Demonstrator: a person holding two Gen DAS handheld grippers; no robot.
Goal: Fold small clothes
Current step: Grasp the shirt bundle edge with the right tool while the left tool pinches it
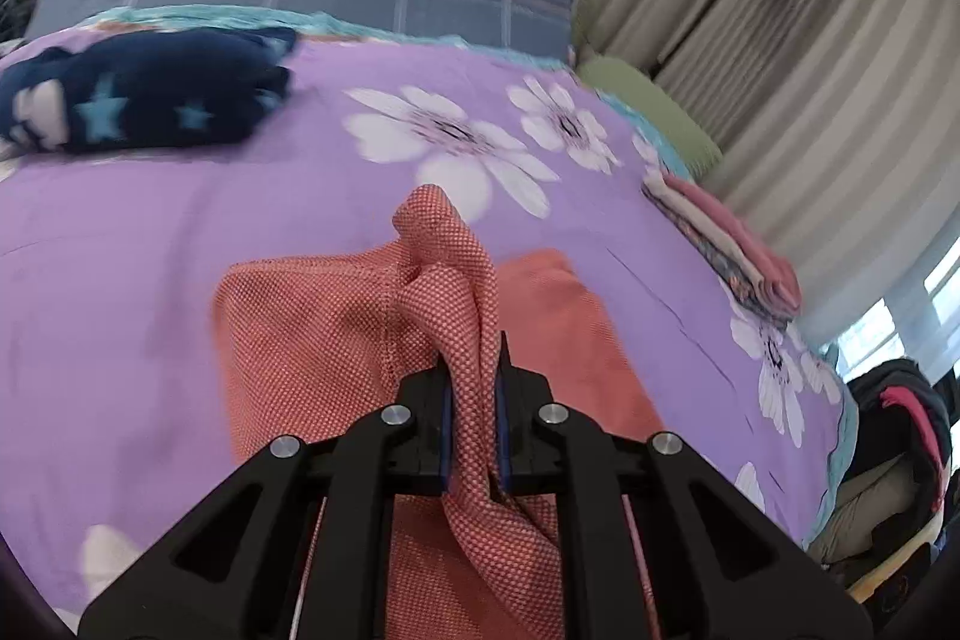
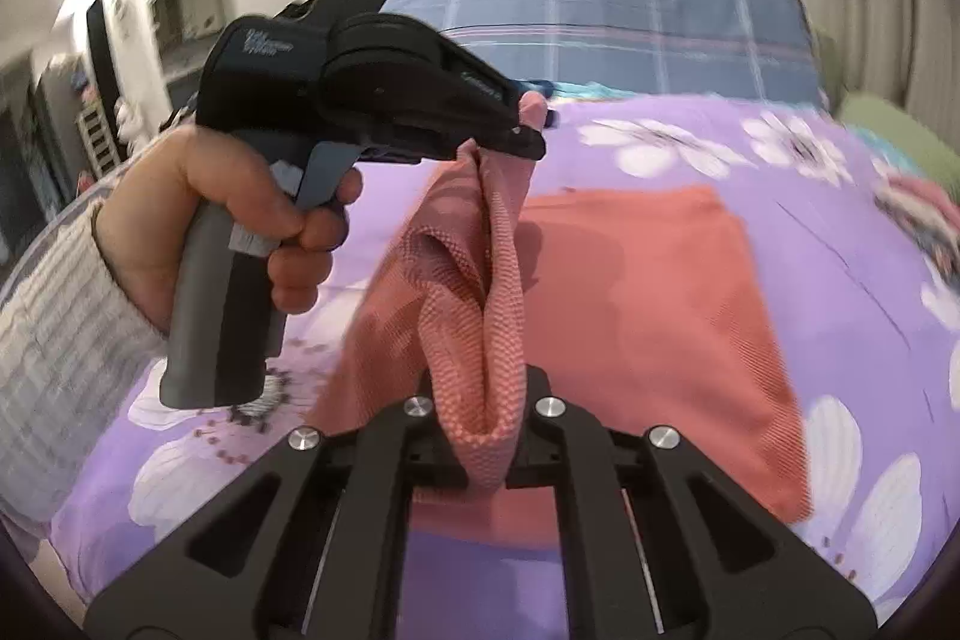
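Left wrist view shows your left gripper (image 1: 474,400) clamped on a bunched edge of the coral cloth (image 1: 300,340), the fabric pinched tight between the fingers (image 1: 445,418) and rising in a ridge above them. The rest of the cloth hangs and drapes down onto the purple bedspread (image 1: 150,250) just beyond the gripper.

In the right wrist view your right gripper (image 2: 480,436) is likewise closed on another gathered edge of the same cloth, and you can see your left hand (image 2: 240,208) holding its gripper above the bed with the cloth strung between the two. Part of the cloth lies flat on the bedspread on the right side of that view.

So you are mid-fold, by my reading: both edges are gripped and lifted, but the layer is not yet laid over and smoothed. A folded stack (image 1: 738,250) sits near the far right edge of the bed, which suggests some pieces are finished. A dark star-print item (image 1: 138,100) lies rumpled at the far left; it looks unfolded, though the blur makes that uncertain. This cloth must be laid down, released and stacked.
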